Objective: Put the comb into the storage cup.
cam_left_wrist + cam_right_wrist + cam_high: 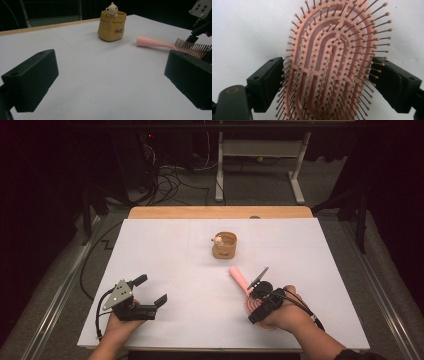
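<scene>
The pink hairbrush (243, 282) lies on the white worktop (175, 250) at lower right of the high view, its handle pointing up and left toward the small tan pouch (224, 245) with a toy bear on its rim, its bristled head tucked under the right claw (256, 292). In the right claw's own view the jaws straddle the head (334, 62), one at each edge among the outer bristles; whether they have pinched it yet I cannot tell. The brush's long axis runs away from that claw, so the right hand is plainly the nearer. The left claw (150, 292) sits wide open and empty at lower left, well apart.
</scene>
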`<action>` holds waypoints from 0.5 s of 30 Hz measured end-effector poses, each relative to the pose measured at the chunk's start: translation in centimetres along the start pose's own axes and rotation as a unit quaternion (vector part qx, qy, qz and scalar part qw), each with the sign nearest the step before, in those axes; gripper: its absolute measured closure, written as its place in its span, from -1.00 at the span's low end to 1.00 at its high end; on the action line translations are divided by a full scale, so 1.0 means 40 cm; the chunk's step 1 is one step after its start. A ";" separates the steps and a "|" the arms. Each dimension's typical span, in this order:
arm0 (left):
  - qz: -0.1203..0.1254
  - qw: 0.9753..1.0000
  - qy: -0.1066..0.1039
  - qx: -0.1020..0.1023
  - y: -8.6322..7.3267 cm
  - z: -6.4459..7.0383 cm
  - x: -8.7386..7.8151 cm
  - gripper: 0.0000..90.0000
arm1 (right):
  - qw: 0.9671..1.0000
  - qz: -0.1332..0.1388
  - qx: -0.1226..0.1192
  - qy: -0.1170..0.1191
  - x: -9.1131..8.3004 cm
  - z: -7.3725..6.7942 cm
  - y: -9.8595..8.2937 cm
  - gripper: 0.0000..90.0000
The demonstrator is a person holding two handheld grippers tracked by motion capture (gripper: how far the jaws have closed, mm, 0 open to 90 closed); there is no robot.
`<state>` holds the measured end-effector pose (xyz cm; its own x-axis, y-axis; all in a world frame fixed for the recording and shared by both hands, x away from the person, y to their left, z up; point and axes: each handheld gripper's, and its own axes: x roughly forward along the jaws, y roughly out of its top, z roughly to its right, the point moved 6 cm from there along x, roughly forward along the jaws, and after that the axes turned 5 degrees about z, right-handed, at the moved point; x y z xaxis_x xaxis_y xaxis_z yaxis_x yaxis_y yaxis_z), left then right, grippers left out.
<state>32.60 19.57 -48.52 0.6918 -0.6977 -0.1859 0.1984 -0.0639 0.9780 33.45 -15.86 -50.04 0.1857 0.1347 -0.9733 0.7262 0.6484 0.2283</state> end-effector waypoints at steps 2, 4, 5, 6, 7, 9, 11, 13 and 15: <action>-0.001 1.000 0.000 0.000 0.000 0.000 0.000 -1.00 | 1.000 -0.017 0.007 0.000 0.006 -0.002 -0.003 -0.71; 0.000 1.000 0.000 0.000 0.000 0.001 0.000 -1.00 | 1.000 -0.015 -0.013 -0.002 0.013 0.001 0.000 -0.72; 0.000 1.000 -0.001 0.001 0.000 0.001 0.000 -1.00 | 1.000 -0.019 -0.005 -0.002 0.012 -0.001 0.000 -0.72; 0.000 1.000 -0.001 0.001 0.000 0.001 0.000 -1.00 | 1.000 -0.020 -0.007 -0.002 0.013 -0.001 0.001 -0.73; 0.000 1.000 -0.001 0.001 0.000 0.001 0.000 -1.00 | 1.000 -0.022 -0.010 -0.002 0.013 0.001 0.001 -0.72; 0.000 1.000 -0.001 0.000 0.000 0.000 0.000 -1.00 | 1.000 -0.027 -0.009 -0.003 0.014 0.000 0.004 -0.73; 0.000 1.000 -0.001 0.001 0.000 0.001 0.000 -1.00 | 0.999 -0.035 -0.001 -0.003 0.014 -0.003 0.005 -0.73; 0.001 1.000 -0.001 0.000 0.000 0.001 0.000 -1.00 | 0.999 -0.037 -0.012 0.000 0.016 0.000 0.008 -0.74; 0.000 1.000 -0.001 0.000 0.000 0.001 0.000 -1.00 | 0.999 -0.041 -0.016 0.000 0.016 0.001 0.009 -0.74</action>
<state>32.57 19.54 -48.52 0.6911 -0.6986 -0.1851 0.1974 -0.0638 0.9782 33.87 -15.59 -50.57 0.1266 0.0800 -0.9887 0.7170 0.6814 0.1470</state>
